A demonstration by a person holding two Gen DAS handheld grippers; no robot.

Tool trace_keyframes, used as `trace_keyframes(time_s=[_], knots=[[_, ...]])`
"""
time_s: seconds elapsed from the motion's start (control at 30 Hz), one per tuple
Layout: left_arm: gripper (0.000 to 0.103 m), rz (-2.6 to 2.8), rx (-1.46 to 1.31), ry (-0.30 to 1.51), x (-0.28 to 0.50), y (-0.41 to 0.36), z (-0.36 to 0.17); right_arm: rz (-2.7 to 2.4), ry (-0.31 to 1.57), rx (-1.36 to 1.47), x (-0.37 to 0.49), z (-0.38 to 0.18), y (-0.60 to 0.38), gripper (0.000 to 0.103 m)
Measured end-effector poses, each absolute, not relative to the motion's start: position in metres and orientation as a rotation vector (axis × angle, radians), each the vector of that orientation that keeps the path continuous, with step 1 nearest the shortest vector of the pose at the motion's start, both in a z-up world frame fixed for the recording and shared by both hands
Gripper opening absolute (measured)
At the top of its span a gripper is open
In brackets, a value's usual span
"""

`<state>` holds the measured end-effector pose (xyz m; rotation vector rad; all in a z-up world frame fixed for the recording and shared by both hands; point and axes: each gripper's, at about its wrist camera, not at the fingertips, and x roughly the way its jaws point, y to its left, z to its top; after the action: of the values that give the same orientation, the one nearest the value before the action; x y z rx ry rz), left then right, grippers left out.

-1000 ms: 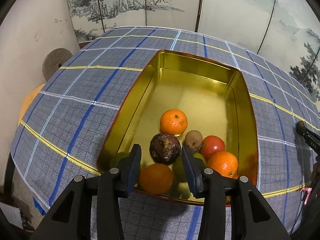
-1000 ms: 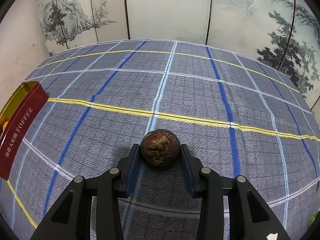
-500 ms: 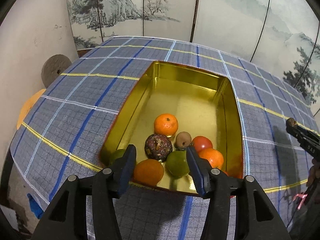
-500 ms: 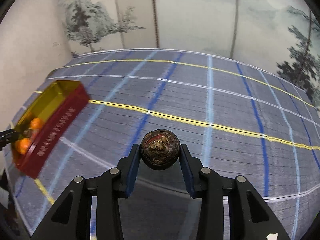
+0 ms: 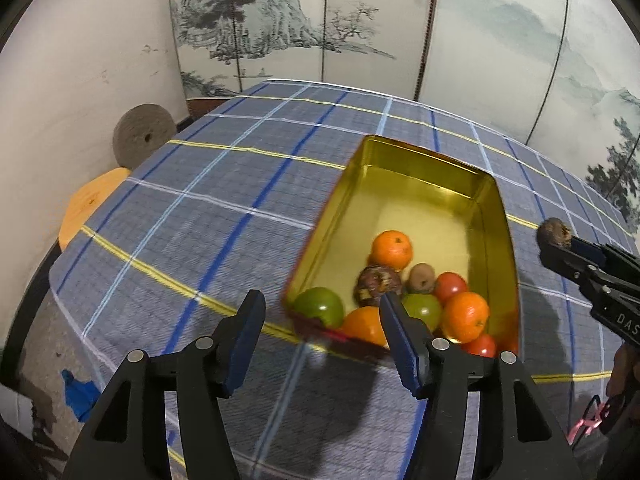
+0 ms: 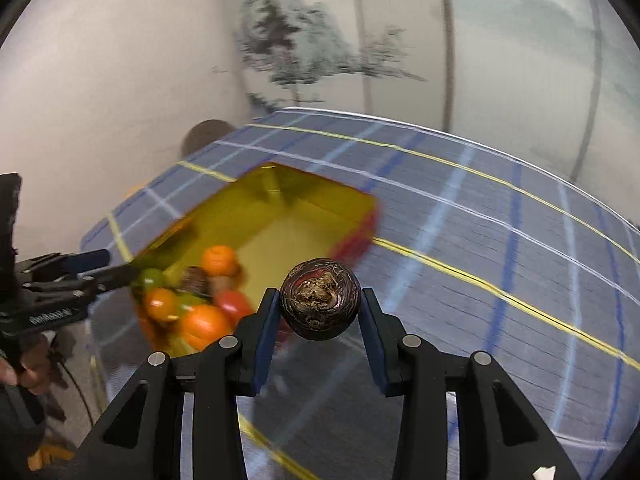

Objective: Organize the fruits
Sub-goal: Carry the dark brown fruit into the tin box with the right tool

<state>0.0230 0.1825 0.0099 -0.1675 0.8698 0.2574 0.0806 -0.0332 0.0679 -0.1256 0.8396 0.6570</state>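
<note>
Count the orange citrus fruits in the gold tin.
3: one orange mid-tin, one toward the right wall, one at the near edge behind the left gripper's finger. Others may be hidden.

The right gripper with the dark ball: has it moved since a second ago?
Yes. The right gripper carried the dark ball toward the gold tin, now close ahead.

Left gripper [image 5: 322,334] jaws opening, empty; right gripper [image 6: 318,310] apparently clamped.

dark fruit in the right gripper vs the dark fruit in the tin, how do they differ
The held dark fruit hangs clamped between the right gripper pads, outside the tin; the tin's dark fruit rests on the gold floor, crowded by oranges and green fruit. Both look round, dark brown and wrinkled.
</note>
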Motion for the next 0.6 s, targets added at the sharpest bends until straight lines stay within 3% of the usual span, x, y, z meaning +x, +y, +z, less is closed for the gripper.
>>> trace_keyframes(time_s=[0.6], knots=[[0.063,0.343,-0.188,0.889,0.005,0.218,0.0,0.782,0.92,-0.232,0.081,0.039,0.071,0.037]])
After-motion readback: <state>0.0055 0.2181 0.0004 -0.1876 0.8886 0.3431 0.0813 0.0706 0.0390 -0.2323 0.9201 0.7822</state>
